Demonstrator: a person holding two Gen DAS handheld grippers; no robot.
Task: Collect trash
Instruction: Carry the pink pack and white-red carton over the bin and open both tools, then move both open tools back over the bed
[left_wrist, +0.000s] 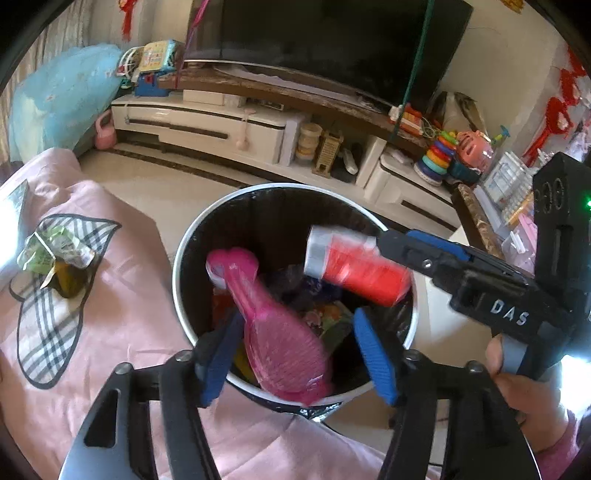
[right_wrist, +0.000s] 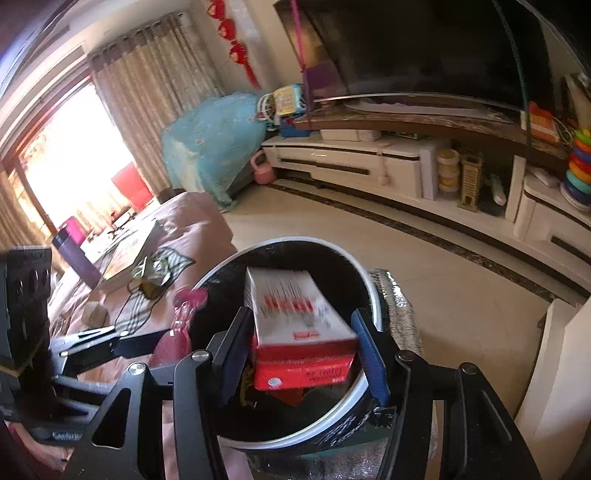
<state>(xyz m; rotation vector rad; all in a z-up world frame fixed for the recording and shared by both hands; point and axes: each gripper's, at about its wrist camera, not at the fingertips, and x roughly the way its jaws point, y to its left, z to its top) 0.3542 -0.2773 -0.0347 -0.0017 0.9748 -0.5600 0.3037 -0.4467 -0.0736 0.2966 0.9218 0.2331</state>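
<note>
A round trash bin (left_wrist: 184, 266) with a black liner stands beside the pink-covered sofa. My left gripper (left_wrist: 295, 354) is open over its near rim, and a pink plastic wrapper (left_wrist: 273, 325) lies loose between the fingers, blurred. My right gripper (right_wrist: 303, 354) is open over the bin (right_wrist: 369, 291), with a red and white carton (right_wrist: 295, 325) between its fingers, blurred and not squeezed. The carton (left_wrist: 354, 266) also shows in the left wrist view at the right gripper's tip (left_wrist: 406, 247). Colourful trash (left_wrist: 325, 314) lies inside the bin.
A crumpled green wrapper (left_wrist: 55, 254) lies on the pink cover (left_wrist: 129, 295) left of the bin. A purple bottle (right_wrist: 74, 254) and a book (right_wrist: 125, 258) sit farther along it. A white TV cabinet (left_wrist: 207, 125) with toys stands across the tiled floor.
</note>
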